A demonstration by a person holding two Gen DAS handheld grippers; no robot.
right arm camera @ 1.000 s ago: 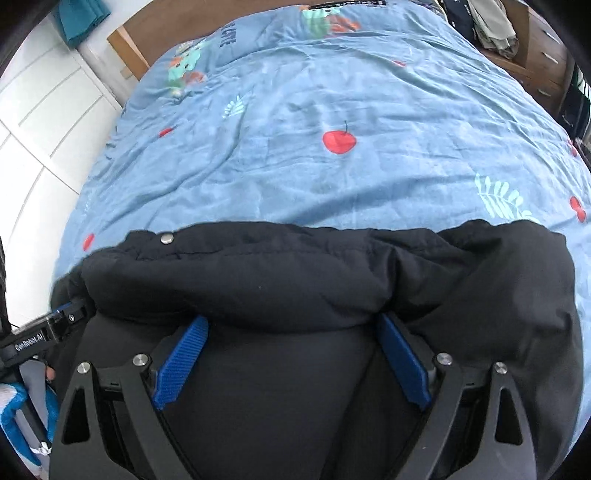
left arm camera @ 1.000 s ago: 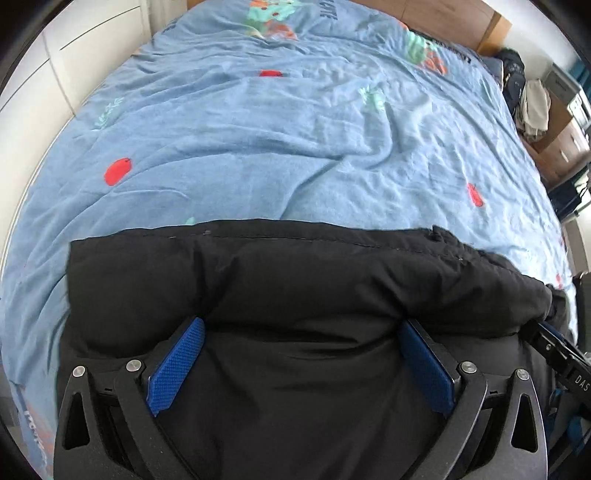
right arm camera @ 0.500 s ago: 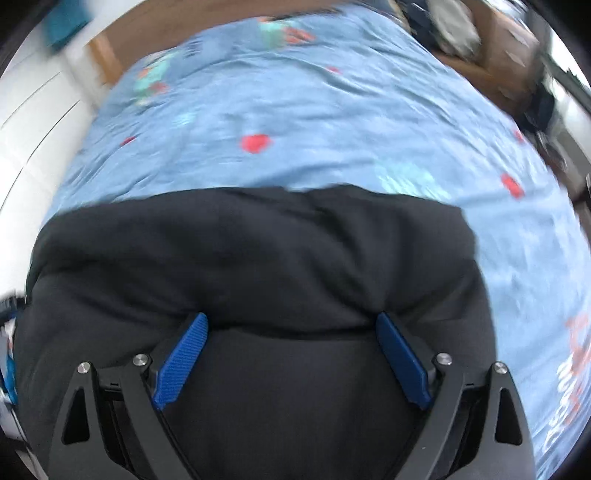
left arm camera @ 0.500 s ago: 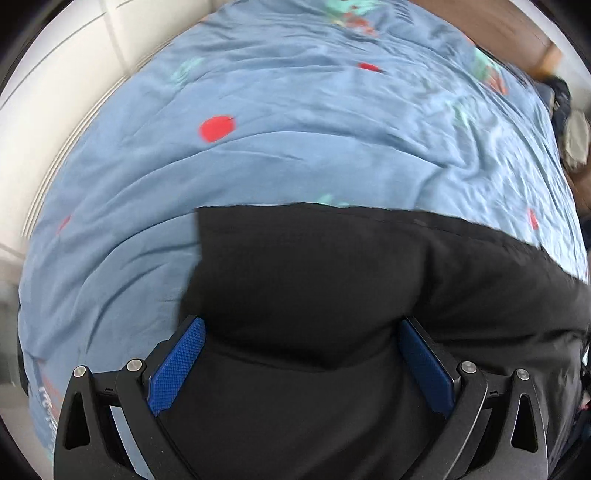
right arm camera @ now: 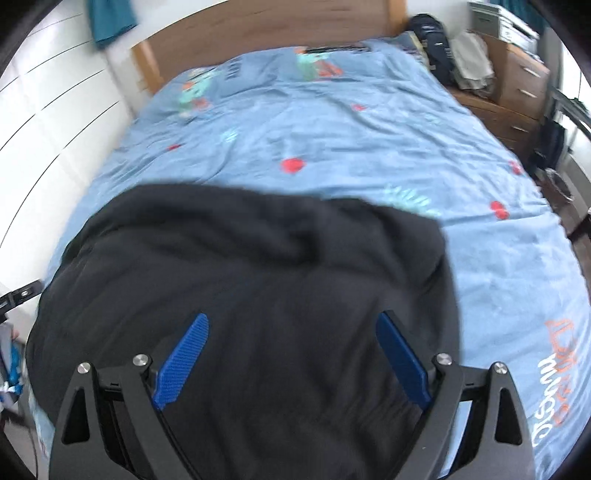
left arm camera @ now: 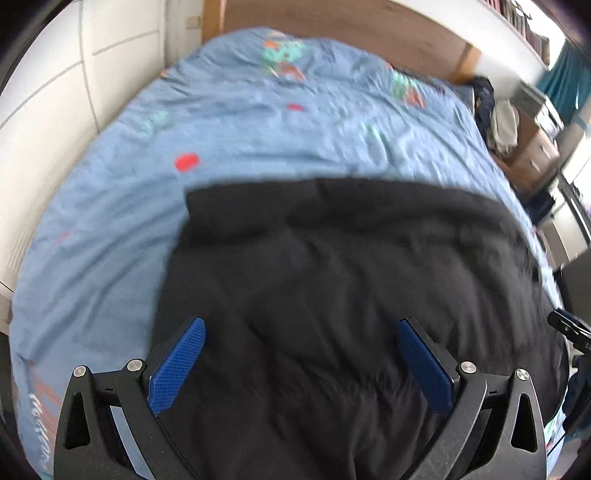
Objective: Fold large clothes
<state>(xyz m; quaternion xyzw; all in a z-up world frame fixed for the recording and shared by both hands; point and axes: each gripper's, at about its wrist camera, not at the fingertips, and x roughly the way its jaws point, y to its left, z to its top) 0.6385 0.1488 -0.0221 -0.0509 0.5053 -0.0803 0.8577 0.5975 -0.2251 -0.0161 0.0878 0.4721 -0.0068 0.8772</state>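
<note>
A large black padded jacket (left arm camera: 332,280) lies folded at the near end of the bed; it also shows in the right wrist view (right arm camera: 258,273). My left gripper (left arm camera: 301,354) is open, its blue pads wide apart above the jacket's left part. My right gripper (right arm camera: 291,350) is open too, above the jacket's right part. Neither holds any cloth. The jacket's near edge is hidden under the gripper bodies.
The bed carries a blue printed duvet (right arm camera: 332,140) with a wooden headboard (right arm camera: 258,29) at the far end. White wardrobe doors (left arm camera: 44,92) stand on the left. A wooden dresser (right arm camera: 517,85) with clothes on it stands at the right.
Both grippers have drawn back and risen from the jacket. The raised fold that bulged between the fingers now lies flatter, and more of the bed and headboard shows.
</note>
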